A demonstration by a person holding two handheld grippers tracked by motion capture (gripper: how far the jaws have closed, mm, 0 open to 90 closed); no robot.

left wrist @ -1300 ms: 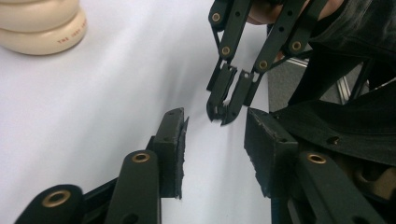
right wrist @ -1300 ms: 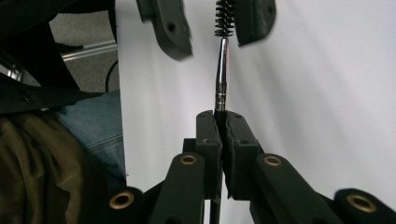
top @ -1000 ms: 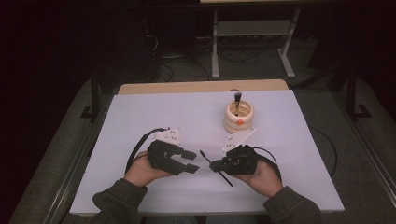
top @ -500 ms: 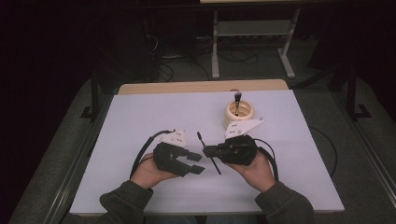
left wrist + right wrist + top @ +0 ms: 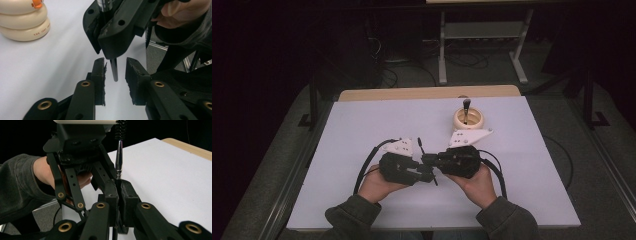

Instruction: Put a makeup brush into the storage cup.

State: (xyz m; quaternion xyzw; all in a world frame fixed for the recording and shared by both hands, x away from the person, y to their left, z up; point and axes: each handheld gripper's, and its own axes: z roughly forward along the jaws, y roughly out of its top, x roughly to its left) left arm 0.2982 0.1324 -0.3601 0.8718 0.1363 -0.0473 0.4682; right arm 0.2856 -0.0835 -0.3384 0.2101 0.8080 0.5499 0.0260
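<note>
Brush (image 5: 118,157): slim metal handle, black bristle head, upright above the worktop (image 5: 362,130). Since half a second ago, drawn closer against the left gripper (image 5: 115,72). Pinched mid-handle by the right gripper (image 5: 119,188) fingers; lower tip hanging between the spread left fingers (image 5: 99,80), touching neither.

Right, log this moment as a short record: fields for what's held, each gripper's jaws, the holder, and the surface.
held item: thin black brush with a metal handle and bristled tip, upright in the right gripper
right jaws: shut on the brush handle
left gripper: jaws open, one on each side of the handle's lower end, not touching it
holder: cream ringed ceramic pot, another dark-tipped brush standing in it, far side of the hands
surface: white table
</note>
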